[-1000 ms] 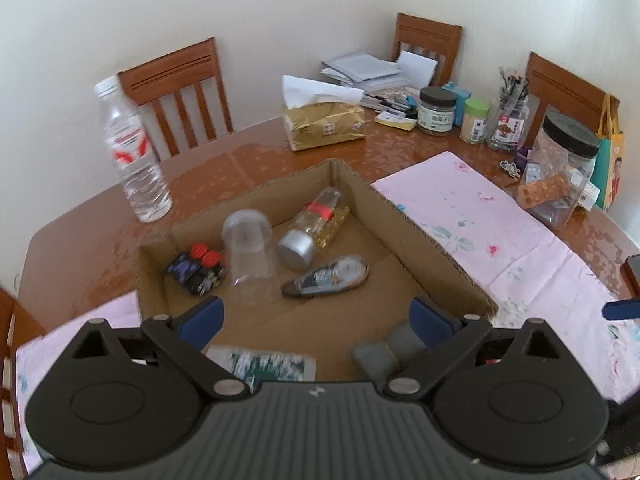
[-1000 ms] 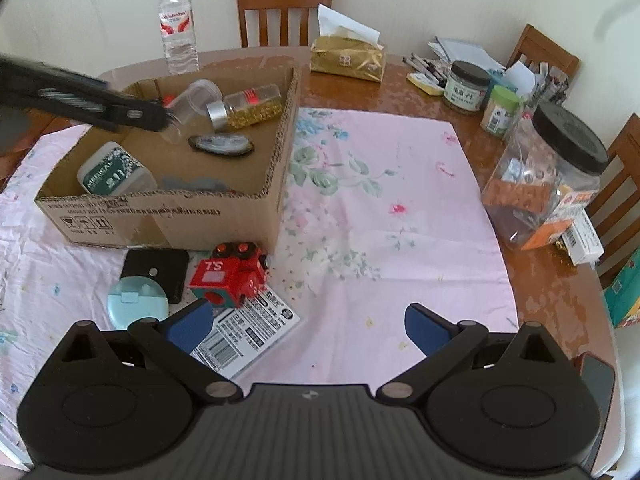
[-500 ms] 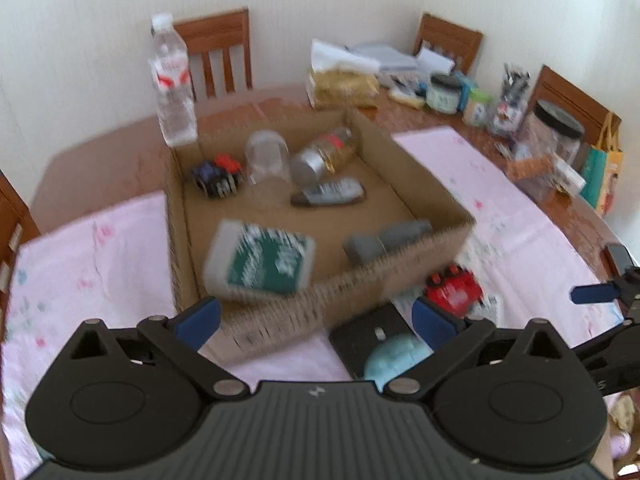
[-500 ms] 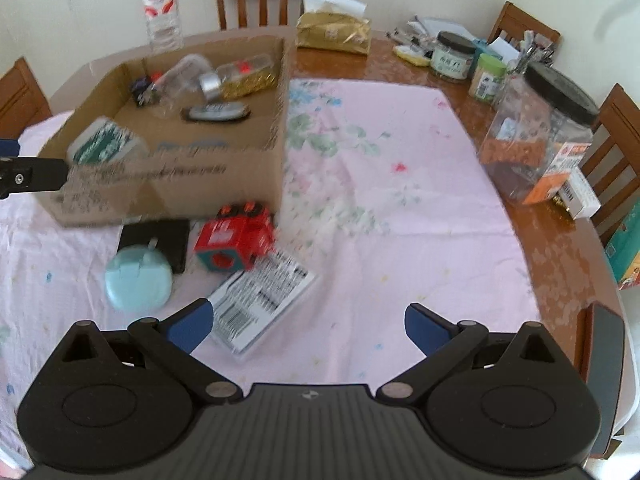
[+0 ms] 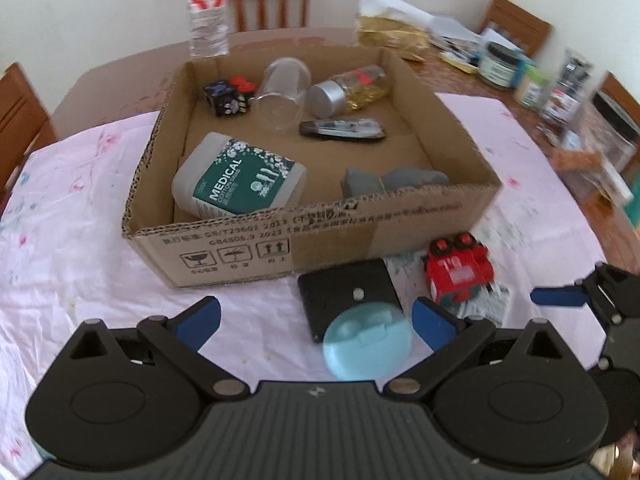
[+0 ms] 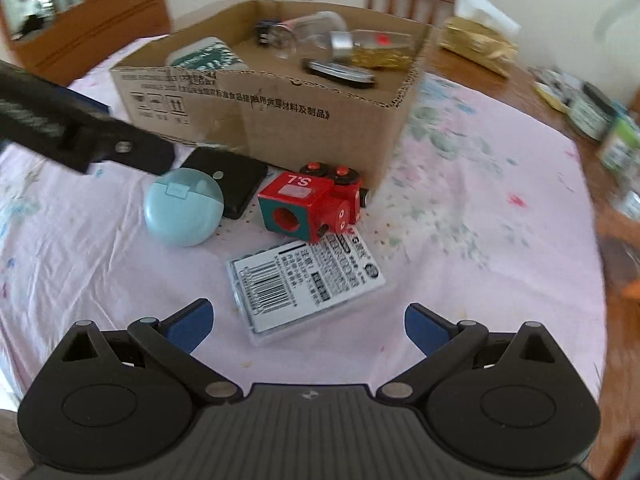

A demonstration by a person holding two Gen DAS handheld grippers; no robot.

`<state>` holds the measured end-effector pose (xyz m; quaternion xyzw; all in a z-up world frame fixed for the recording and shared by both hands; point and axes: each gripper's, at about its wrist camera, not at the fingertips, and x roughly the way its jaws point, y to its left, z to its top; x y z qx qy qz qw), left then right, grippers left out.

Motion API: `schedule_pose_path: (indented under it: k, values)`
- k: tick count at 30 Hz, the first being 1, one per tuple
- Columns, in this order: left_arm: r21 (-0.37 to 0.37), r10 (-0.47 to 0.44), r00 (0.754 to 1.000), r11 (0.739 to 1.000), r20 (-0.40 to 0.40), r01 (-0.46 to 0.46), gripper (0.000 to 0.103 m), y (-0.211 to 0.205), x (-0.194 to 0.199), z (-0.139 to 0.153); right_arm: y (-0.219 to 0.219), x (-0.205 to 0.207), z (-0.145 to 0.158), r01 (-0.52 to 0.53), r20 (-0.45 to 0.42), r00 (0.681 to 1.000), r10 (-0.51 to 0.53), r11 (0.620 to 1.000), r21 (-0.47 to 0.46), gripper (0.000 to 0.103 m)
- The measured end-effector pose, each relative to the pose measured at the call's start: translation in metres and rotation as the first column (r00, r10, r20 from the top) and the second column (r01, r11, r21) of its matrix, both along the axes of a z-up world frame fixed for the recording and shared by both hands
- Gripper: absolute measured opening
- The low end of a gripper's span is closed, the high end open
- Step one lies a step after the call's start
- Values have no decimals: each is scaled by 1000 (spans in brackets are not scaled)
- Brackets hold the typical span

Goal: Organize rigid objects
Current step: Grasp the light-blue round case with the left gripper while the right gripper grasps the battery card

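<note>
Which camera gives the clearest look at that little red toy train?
The right wrist view: the red toy train sits whole and sharp in front of the cardboard box. The left wrist view shows it smaller, blurred, near the edge.

- Cardboard box [image 5: 360,232], open-topped, stands on the pink cloth; inside lie a white cotton-swab tub [image 5: 240,180] on its side, a clear cup [image 5: 282,98], a gold-filled jar [image 5: 352,90], a dark flat case [image 5: 342,130], small dice-like cubes [image 5: 230,94] and a grey lump [image 5: 394,180].
- Red toy train [image 6: 312,204] sits just outside the box's near wall.
- Round pale-blue case [image 6: 183,214] overlaps a black flat square [image 6: 236,182].
- Clear barcode-labelled case [image 6: 308,280] lies flat, touching the train.
</note>
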<state>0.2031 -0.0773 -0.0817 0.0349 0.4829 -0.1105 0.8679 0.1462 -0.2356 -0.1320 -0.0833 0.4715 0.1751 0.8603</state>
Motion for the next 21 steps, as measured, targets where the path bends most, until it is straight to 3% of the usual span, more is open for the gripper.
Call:
schedule_pose_path:
  k: [4, 9, 21]
  values:
    - [1, 100, 995, 995, -6, -100, 101, -11, 11, -13, -7, 13, -7, -80, -9, 997, 81, 996, 42, 103]
    - [18, 188, 982, 982, -32, -188, 101, -14, 20, -29, 0, 13, -10, -157, 24, 987, 157, 988, -3, 103]
    - [13, 254, 964, 967, -79, -254, 101, -2, -14, -43, -2, 9, -12, -210, 51, 976, 211, 978, -15, 103]
